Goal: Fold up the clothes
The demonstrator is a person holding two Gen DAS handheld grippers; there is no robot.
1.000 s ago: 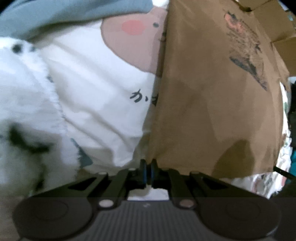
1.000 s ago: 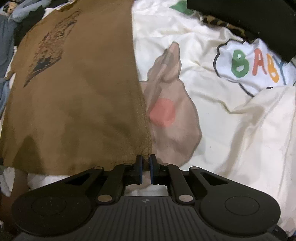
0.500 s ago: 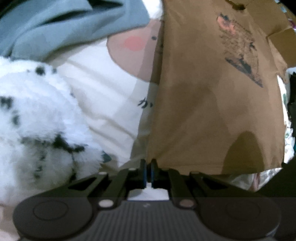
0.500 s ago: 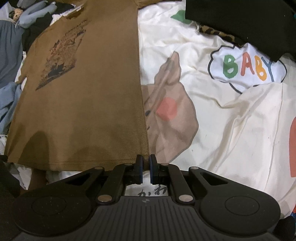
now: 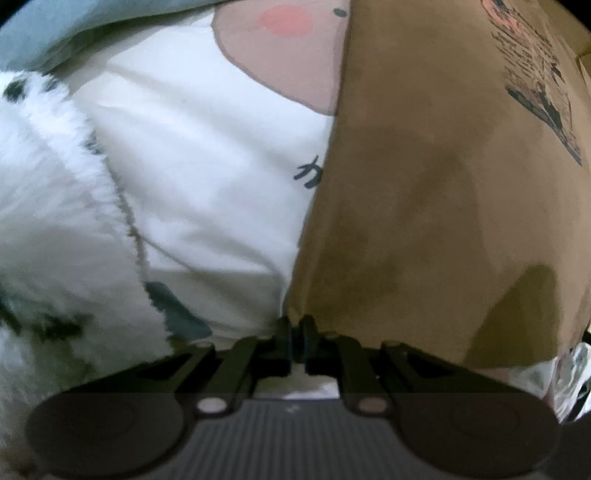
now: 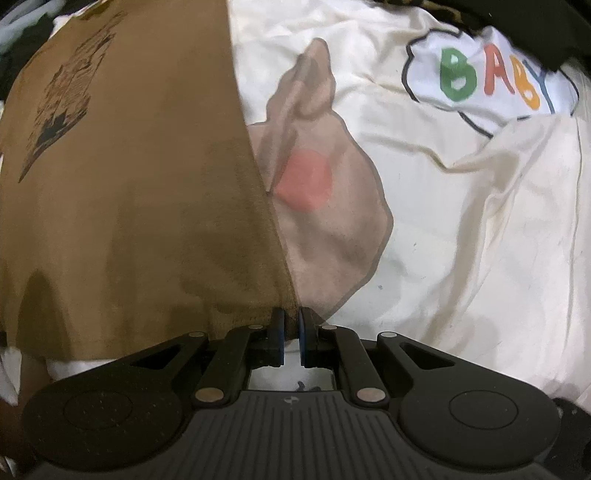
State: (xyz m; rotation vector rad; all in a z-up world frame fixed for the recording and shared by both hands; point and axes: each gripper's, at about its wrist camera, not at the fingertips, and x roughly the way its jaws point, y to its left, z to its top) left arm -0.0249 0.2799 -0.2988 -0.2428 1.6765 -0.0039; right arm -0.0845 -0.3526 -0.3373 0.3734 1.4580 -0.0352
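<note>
A brown T-shirt [image 5: 436, 192] with a dark printed graphic lies spread on a cream cartoon bedsheet [image 5: 207, 155]. My left gripper [image 5: 297, 325] is shut on the shirt's bottom left hem corner. In the right wrist view the same brown T-shirt [image 6: 140, 192] fills the left half, and my right gripper [image 6: 290, 321] is shut on its bottom right hem corner. The hem runs between the two grippers; its middle part hangs a little above the sheet.
A white fluffy spotted fabric [image 5: 48, 221] lies at the left, with a grey-blue garment [image 5: 74, 33] behind it. The cream sheet [image 6: 461, 229] carries a "BABY" print [image 6: 487, 77], and a black garment [image 6: 546, 33] lies at the far right.
Both grippers have dropped lower and closer to the sheet, still holding the hem corners. The shirt now fills more of both views.
</note>
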